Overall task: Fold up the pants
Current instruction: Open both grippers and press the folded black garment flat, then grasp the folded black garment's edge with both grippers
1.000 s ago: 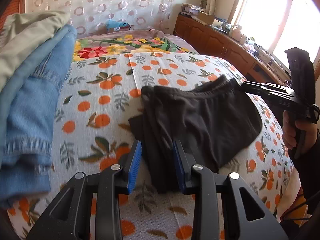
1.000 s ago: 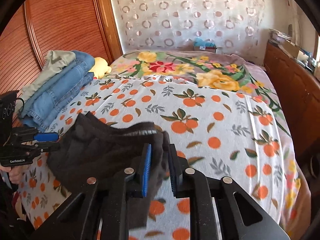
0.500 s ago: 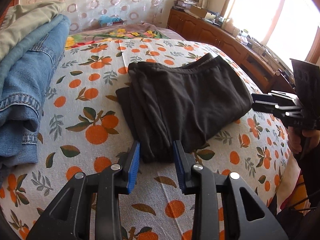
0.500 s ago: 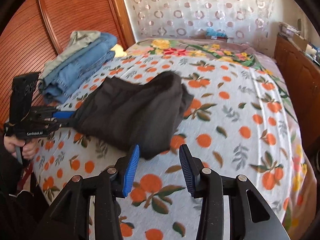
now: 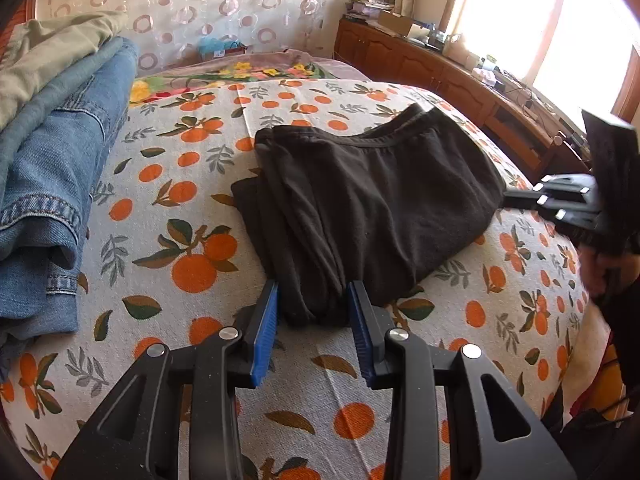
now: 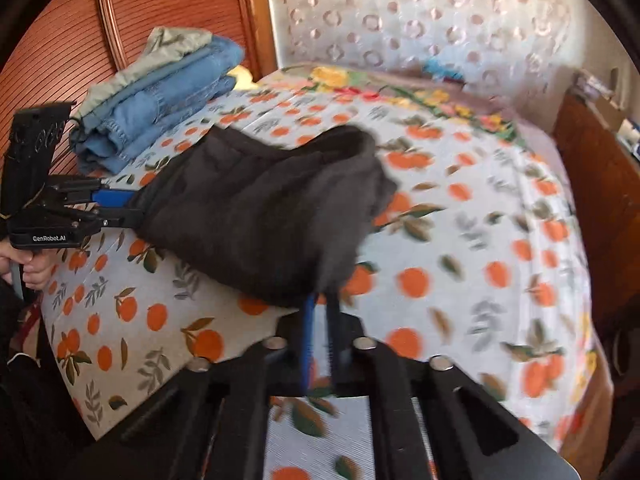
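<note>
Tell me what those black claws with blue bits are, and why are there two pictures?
They are two grabbing tools that a person holds, one in each hand. Each has a small camera looking along its fingers, so each picture is one tool's view. The left gripper squeezes the thick folded end of the black pants, which lie on the orange-patterned bedspread. The right gripper is shut at the pants' other edge; the blur hides whether it pinches cloth. A stack of folded jeans sits beside them.

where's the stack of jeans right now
The folded jeans sit at the left edge of the left wrist view, on the orange-print bedspread, left of the black pants, under an olive garment.
</note>
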The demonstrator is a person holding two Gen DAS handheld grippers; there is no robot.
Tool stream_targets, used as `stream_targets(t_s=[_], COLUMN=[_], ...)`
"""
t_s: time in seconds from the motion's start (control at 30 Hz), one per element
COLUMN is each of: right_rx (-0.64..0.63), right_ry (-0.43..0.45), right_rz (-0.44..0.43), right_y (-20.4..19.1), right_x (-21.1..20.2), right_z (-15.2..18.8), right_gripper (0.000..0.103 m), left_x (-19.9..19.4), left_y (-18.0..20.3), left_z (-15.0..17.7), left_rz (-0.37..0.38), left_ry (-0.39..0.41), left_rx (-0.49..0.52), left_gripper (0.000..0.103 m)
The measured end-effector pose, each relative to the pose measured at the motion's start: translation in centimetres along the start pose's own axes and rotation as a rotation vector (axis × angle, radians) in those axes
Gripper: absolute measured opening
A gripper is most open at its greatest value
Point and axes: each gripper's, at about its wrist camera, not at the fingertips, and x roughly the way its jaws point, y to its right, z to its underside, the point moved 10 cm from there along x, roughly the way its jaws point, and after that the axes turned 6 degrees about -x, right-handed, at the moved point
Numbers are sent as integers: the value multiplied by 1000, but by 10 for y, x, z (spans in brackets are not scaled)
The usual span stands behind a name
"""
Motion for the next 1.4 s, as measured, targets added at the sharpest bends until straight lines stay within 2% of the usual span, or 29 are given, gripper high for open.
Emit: stream_targets(t_s=[0.03,0.2,0.33,0.43,0.5,0.53,0.6,0.8,0.83,0.9,1.27,1.33,1.4], right_rx=[43,107,105,95,105,109,118,116,105,98,76,63,58], right_ry=[29,57,69,69,73,72,73,81,84,85,23,17,18], right_rz=[55,78,21,-15,-48,-63,-90,-189,-191,-199,-218,-204,-163], right_y=[21,42,29,19,14,12,13,-7,-10,-12,-19,-18,-11], right_x=[-16,-36,-33,-23,-14,-9,0,8,8,8,19,16,12], right_z=[-2,5,6,4,1,-1,-5,-9,-10,-10,-5,-4,-4], right_gripper=[0,0,0,8,23,27,30,30,30,23,23,7,5], left_x=[0,0,-3,-8,-13,-14,-14,-4,-4,-4,-4,-3,-3], left_y=[-1,-1,-3,-1,2,3,4,-1,-1,-2,0,0,-1], left_z=[0,-1,0,0,-1,-1,-1,4,3,3,4,4,4], left_rz=[3,6,16,26,30,31,29,16,18,21,-2,-18,-31], left_ry=[-1,5,0,7,16,18,15,-9,-8,-6,17,21,26], left_rx=[-4,-18,-54,-62,-49,-45,-41,-45,-46,-49,-15,6,17], left_gripper=[35,36,36,36,36,36,36,36,36,36,36,34,27])
